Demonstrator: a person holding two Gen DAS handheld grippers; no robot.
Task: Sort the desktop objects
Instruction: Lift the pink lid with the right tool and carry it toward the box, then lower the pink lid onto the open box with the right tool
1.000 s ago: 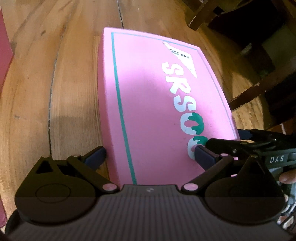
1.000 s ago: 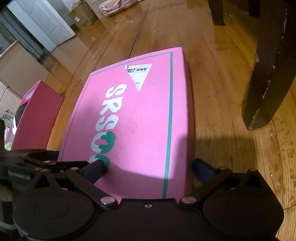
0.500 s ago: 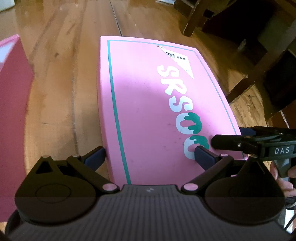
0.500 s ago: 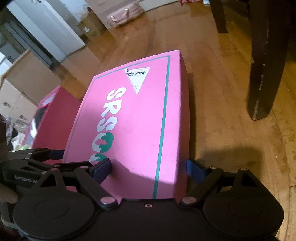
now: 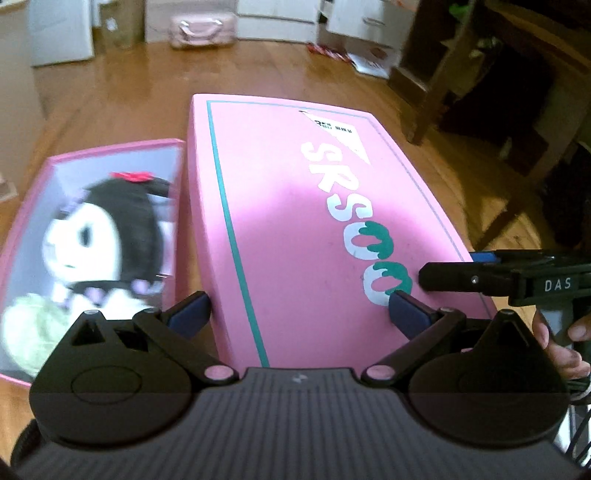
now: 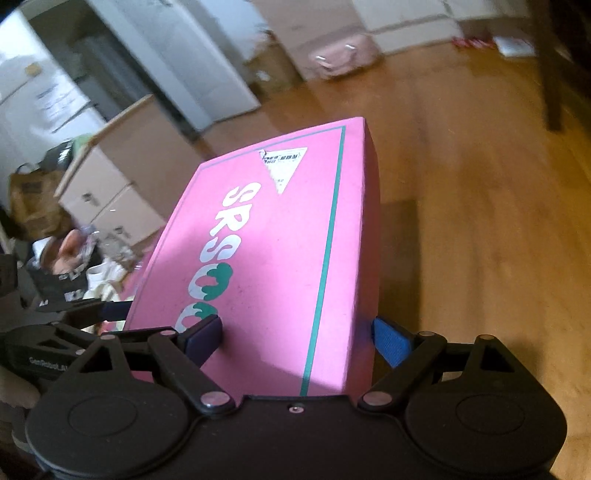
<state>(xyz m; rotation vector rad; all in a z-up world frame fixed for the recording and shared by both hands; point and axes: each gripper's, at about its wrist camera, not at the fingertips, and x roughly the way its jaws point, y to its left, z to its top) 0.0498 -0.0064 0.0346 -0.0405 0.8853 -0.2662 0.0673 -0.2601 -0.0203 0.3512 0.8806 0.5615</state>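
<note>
1. Wood floor [image 5: 110, 92]: wide and bare beyond the boxes, w/ a cardboard carton [image 6: 147, 147] and a pink case [image 5: 201, 27] far back. Any set-down spot is out of view, so destination can't be told.
2. Pink SRSOO box [image 5: 295, 221]: large, flat, apparently lifted off the floor w/ its far end tipped up. To do the lift well, raise both sides evenly, keep the lid level, and steer clear of the neighbour on the left.
3. Doll box [image 5: 92, 240]: windowed pink box just beside the big one's left edge; blurred, so contact is unclear.
4. Left hand-held gripper [image 5: 299, 310]: jaws wide, straddling the near-left corner; probably clamped on it.
5. Right hand-held gripper [image 6: 295, 336]: jaws spread wide yet pinching the box's near-right corner, blue pads on top face and side wall. They have just been closing onto it.
</note>
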